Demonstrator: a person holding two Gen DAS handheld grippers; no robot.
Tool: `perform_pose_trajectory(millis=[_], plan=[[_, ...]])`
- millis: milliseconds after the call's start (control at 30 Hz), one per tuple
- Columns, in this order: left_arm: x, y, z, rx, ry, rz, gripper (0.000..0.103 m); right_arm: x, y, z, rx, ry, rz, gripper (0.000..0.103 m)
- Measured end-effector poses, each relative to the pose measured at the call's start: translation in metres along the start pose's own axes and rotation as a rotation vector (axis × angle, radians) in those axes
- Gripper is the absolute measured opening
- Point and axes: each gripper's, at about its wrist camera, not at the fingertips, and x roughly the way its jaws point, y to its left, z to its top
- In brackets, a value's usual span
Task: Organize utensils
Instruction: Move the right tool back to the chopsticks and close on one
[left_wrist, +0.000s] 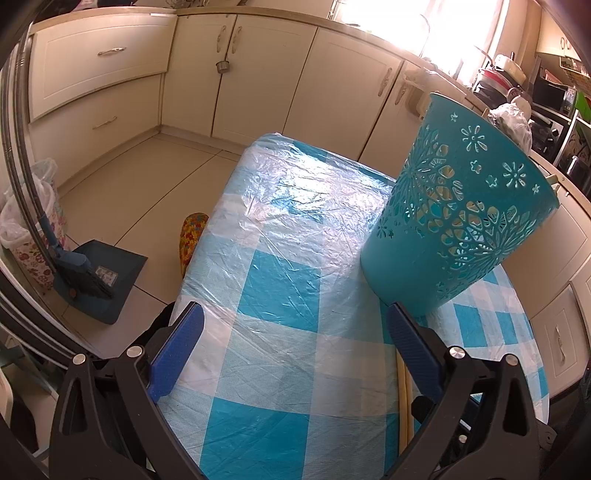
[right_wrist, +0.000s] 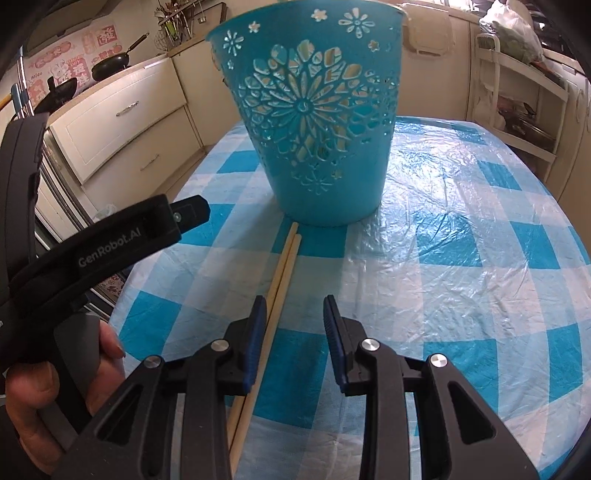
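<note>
Two chopsticks (right_wrist: 281, 273) lay side by side on the checked table (right_wrist: 461, 258), far tips touching the teal basket (right_wrist: 314, 122), prob. staged for dropping in; right gripper (right_wrist: 294, 314) was spread w/ its left finger beside them, left gripper (left_wrist: 295, 325) spread wide & empty nearby.

"genrobot.ai" stands in white on the left gripper (right_wrist: 192, 214) body.

Home kitchen: cream cabinets (left_wrist: 258, 74), woks (right_wrist: 110, 62).
</note>
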Motion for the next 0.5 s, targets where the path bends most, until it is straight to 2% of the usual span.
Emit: perform_pose_trajectory(millis=[167,433,500], plan=[[0.0001,0.0001,0.0001,-0.001,0.0,0.0,0.095,0.0037,0.0019,0.0012,-0.027,0.027,-0.04,0.032],[0.0002,0.0001,-0.0002,0.001,0.001,0.0,0.095,0.0029,-0.0039,0.001,-0.038,0.035,-0.057,0.032],[0.0006,0.0012,-0.0006,-0.004,0.002,-0.001,0.095,0.0022,-0.0065,0.0006,-0.052,0.038,-0.068,0.024]])
